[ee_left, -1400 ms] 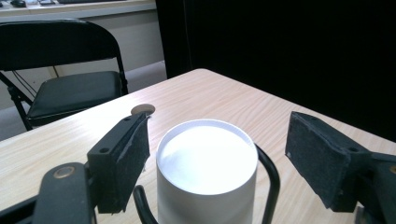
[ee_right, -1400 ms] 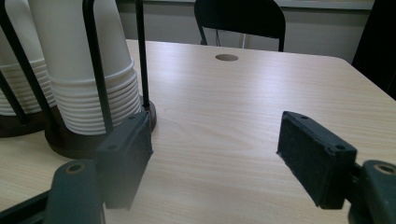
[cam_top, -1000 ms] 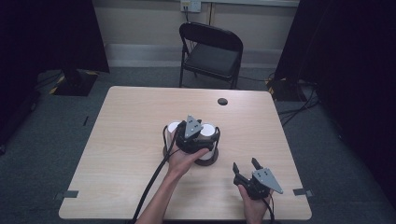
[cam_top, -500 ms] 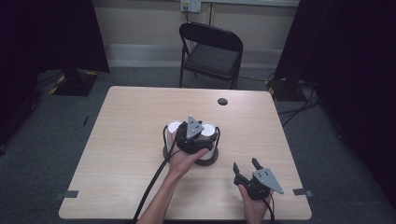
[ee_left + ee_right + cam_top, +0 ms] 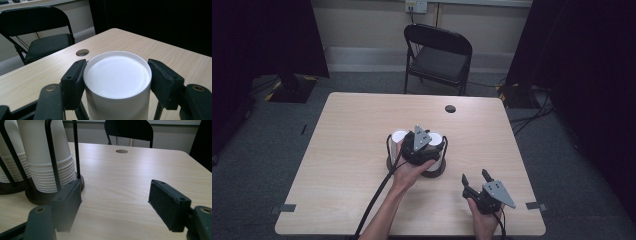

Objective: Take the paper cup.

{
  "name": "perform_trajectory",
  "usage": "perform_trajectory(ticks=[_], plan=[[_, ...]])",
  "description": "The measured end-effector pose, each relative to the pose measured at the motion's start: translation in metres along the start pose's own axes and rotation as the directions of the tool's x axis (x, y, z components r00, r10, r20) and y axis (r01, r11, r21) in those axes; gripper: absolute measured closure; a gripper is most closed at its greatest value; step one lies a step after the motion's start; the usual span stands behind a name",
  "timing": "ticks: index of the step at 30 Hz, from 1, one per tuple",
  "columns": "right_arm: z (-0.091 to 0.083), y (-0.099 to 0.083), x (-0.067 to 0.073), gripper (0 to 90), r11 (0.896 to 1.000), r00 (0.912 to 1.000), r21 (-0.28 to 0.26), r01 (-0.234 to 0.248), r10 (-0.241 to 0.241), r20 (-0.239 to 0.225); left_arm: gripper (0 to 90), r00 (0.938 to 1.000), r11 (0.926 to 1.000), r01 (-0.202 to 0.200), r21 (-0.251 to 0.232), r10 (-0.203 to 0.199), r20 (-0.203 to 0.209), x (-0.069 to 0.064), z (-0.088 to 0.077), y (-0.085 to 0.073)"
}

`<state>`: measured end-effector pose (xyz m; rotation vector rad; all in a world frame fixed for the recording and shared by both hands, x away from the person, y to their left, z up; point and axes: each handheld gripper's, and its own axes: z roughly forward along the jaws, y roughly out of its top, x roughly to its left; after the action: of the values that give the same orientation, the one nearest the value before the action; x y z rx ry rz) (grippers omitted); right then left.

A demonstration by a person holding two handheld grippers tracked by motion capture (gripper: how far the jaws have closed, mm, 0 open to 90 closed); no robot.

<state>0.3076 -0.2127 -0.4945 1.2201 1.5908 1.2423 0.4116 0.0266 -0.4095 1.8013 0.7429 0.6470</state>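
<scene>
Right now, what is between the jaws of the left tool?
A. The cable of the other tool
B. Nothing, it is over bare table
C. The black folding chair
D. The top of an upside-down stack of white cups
D: in the left gripper view the jaws of the left tool press on both sides of the white cup stack, whose flat bottom faces up.

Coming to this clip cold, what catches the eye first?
The left gripper has just been closing and now clamps the top white cup of a stack in a black wire holder mid-table. The right gripper stands open over bare table near the front right edge.
</scene>
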Motion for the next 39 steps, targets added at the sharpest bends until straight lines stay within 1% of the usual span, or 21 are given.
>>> perform_trajectory(ticks=[2,6,8,17,22,30,36,39], plan=[[0.0,0.0,0.0,25.8,1.0,1.0,-0.002,-0.001,0.001,0.0,34.1,1.0,1.0,0.0,0.003,0.0,0.0,0.0,0.0,0.0],[0.0,0.0,0.0,25.8,1.0,1.0,-0.001,0.0,0.0,-0.001,34.2,0.9995,0.9995,0.03,-0.005,-0.03,0.006,0.003,-0.001,0.001],[0.0,0.0,0.0,25.9,1.0,1.0,-0.002,-0.001,0.001,-0.001,34.1,0.9993,0.9994,0.034,-0.01,-0.034,0.014,0.004,-0.001,0.001],[0.0,0.0,0.0,25.9,1.0,1.0,-0.002,-0.001,0.001,0.001,34.3,0.9983,0.9982,0.056,-0.02,-0.056,0.018,0.006,-0.003,0.003],[0.0,0.0,0.0,26.0,1.0,1.0,-0.001,-0.002,0.002,0.0,34.3,0.9985,0.9983,0.053,-0.022,-0.053,0.016,0.006,-0.004,0.004],[0.0,0.0,0.0,25.9,1.0,1.0,0.001,-0.001,0.001,-0.003,34.4,0.9975,0.9965,0.069,-0.047,-0.068,0.02,0.007,-0.008,0.009],[0.0,0.0,0.0,25.9,1.0,1.0,0.001,0.001,-0.001,-0.002,34.4,0.9963,0.9951,0.084,-0.052,-0.083,0.022,0.009,-0.01,0.009],[0.0,0.0,0.0,25.9,1.0,1.0,0.002,0.0,0.0,-0.003,34.4,0.9966,0.9952,0.079,-0.057,-0.078,0.025,0.008,-0.011,0.01]])
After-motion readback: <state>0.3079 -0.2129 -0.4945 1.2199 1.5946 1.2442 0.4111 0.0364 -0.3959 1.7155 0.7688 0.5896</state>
